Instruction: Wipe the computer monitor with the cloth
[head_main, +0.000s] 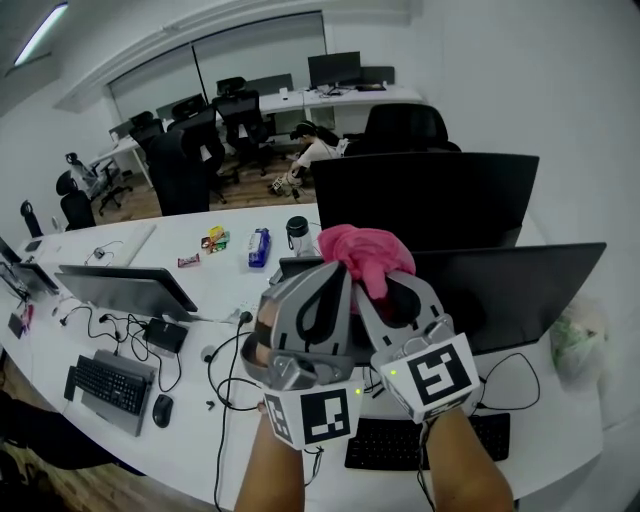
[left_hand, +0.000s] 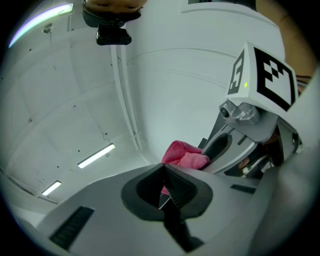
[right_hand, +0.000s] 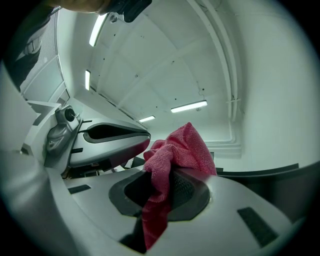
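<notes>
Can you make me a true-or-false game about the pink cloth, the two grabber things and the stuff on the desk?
1. The right gripper has the pink cloth in its jaws. True.
2. The left gripper is holding the cloth too. False: its jaws are shut on nothing.
3. The cloth is rubbing the monitor. False: it is held up in the air, off the screen.
4. A black keyboard lies on the white desk below the grippers. True.
</notes>
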